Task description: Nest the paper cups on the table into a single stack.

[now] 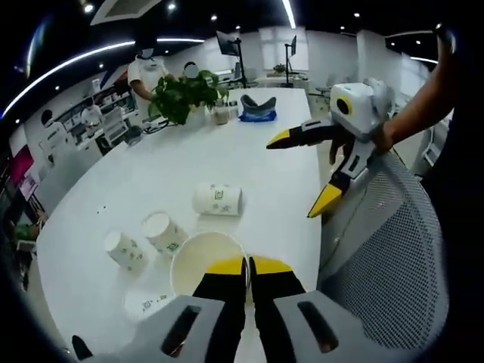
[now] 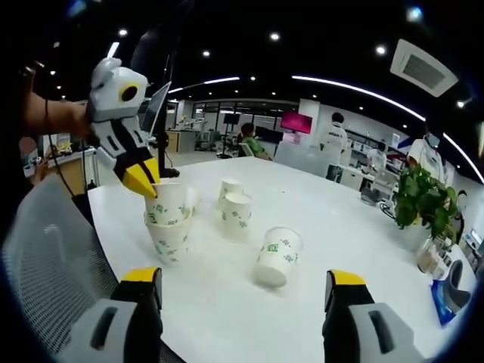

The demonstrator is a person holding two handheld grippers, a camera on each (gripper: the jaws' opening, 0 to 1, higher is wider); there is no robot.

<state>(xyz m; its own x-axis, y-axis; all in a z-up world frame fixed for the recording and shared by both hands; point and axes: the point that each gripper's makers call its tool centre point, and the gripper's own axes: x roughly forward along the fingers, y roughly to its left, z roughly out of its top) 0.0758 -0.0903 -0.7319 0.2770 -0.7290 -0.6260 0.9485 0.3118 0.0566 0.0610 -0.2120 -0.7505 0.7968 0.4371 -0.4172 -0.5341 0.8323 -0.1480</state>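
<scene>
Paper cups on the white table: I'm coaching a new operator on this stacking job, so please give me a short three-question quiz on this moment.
1. True or false: the right claw is shut on a cup.
2. The left claw grips its paper cup by: A the rim, B the base, C the middle of the wall.
3. Fill in: the cup nearest the right claw lies on its ____.
Key: 1 false, its jaws stand wide apart; 2 A; 3 side.

Each gripper (image 2: 243, 283) has a white-grey body, black jaws and pointed yellow tips.
</scene>
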